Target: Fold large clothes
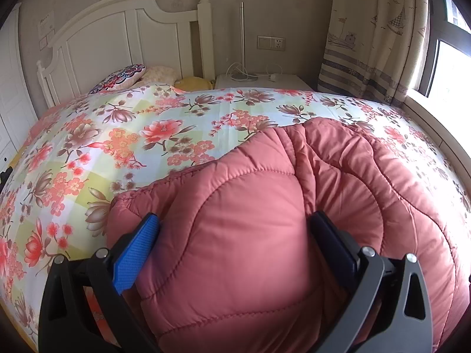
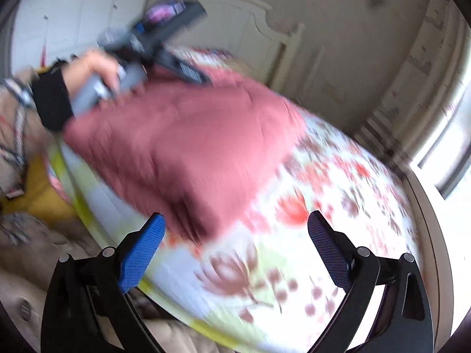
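Jacket (image 1: 294, 206), pink and quilted, lies bunched on your bed (image 1: 117, 147), which is covered in a floral sheet of coral blossoms on pale green and white checks. From your left wrist camera, the padded fabric fills the lower right of the view and bulges up between the fingers of your left gripper (image 1: 235, 232). Its jaws stand wide apart, the blue pad (image 1: 138, 253) pressed against one side of the puffy fold and the dark pad (image 1: 332, 244) against the other; whether they are squeezing the fabric or only straddling it cannot be told. The jacket sits toward the near edge of the bed, on the side closer to the window (image 1: 450, 67).

Beyond it, at the head of the bed, a white headboard (image 1: 123, 35) rises, with a patterned cushion (image 1: 120, 79) and a yellow item beside it near that end. A white nightstand (image 1: 265, 82) stands just past the bed's far corner, carrying a slim lamp pole (image 1: 242, 38) and cords. A curtain (image 1: 374, 38) printed with boats hangs beside the window.

Your right wrist camera is heavily motion-blurred. Your right gripper (image 2: 235, 229) hangs above the bed's near edge with its jaws apart and nothing between them; its blue pad (image 2: 141, 253) and dark pad (image 2: 329, 250) frame bare sheet. Across the bed, your left hand (image 2: 97, 67) in a black cuff grips the other tool's handle, its body lying on top of the pink jacket.
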The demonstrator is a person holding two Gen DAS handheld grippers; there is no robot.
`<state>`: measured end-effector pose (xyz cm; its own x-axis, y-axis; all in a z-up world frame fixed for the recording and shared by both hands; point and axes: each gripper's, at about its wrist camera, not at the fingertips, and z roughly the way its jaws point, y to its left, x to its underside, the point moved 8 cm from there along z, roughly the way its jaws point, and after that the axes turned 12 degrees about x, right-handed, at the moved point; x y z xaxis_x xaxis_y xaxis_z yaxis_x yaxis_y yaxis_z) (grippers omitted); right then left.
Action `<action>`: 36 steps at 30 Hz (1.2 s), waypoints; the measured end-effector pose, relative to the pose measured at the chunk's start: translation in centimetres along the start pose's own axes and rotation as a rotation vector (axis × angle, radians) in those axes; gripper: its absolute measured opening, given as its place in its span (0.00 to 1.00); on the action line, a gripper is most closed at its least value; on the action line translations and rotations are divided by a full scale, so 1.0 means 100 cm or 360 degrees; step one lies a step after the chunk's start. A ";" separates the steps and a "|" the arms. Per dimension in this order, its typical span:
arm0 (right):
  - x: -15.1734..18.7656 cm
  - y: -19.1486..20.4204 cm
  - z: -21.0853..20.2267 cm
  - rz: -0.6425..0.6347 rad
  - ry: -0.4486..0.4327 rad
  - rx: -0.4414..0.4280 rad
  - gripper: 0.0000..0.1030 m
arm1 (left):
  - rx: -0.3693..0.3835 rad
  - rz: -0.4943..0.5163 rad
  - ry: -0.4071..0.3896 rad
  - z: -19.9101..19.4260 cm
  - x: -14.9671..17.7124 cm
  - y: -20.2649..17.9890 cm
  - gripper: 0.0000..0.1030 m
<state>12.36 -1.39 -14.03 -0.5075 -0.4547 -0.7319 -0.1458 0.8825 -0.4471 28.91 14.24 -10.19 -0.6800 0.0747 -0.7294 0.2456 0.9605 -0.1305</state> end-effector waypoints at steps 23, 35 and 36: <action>-0.030 0.029 0.018 0.0003 -0.0160 0.0330 0.27 | -0.0064 -0.0010 -0.0109 -0.009 0.000 0.002 0.98; -0.020 0.020 0.002 0.0086 -0.0112 0.0144 0.29 | -0.0032 -0.0005 -0.0102 -0.007 0.000 0.004 0.98; -0.020 0.018 -0.006 0.0076 -0.0138 0.0089 0.29 | -0.0014 -0.0023 -0.0098 -0.006 0.000 0.006 0.98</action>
<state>12.54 1.18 -13.08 -0.4371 -0.4233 -0.7936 -0.0748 0.8964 -0.4370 28.62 14.97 -9.82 -0.6396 0.0445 -0.7674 0.2297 0.9638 -0.1356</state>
